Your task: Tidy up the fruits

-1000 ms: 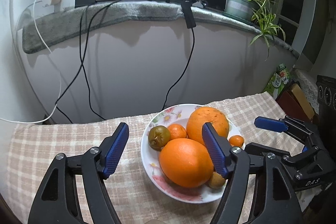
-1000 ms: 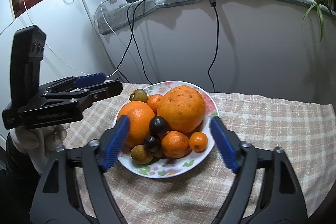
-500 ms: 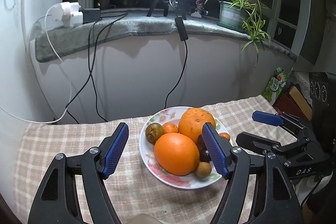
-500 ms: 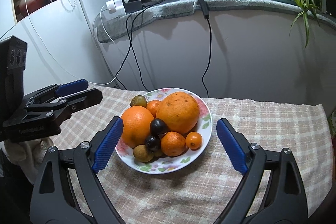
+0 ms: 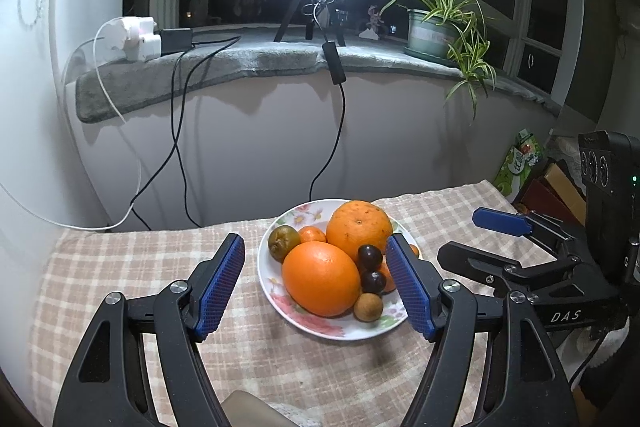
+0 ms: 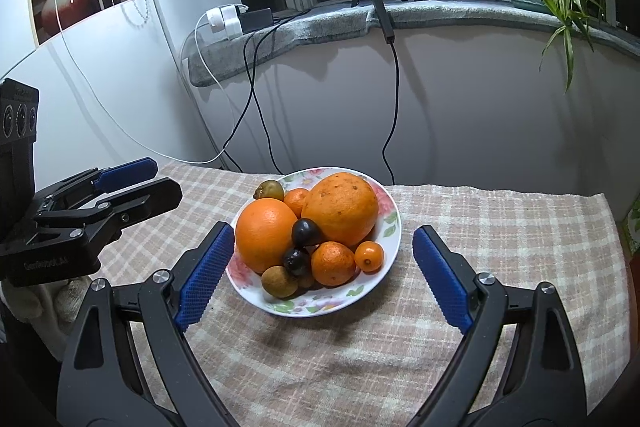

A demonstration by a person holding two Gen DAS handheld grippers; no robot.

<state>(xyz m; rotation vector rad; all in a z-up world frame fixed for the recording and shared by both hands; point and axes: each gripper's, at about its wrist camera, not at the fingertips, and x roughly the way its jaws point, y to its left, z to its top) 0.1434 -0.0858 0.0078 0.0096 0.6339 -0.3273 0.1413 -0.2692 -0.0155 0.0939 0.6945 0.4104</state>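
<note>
Right wrist view: both grippers' jaws apart, nothing held; smooth orange (image 6: pixel 265 233) judged heavy, firm, best gripped across its middle.

**Two wrist views angled down on one plate**

Each fisheye looks forward and down along its own blue-padded fingers. The left wrist view faces the floral plate (image 5: pixel 267 279) from its left, near; the right wrist view sees it from the right. Both share the plate, checked cloth (image 6: pixel 500 227), windowsill (image 5: pixel 240 63) and each other's gripper.
</note>
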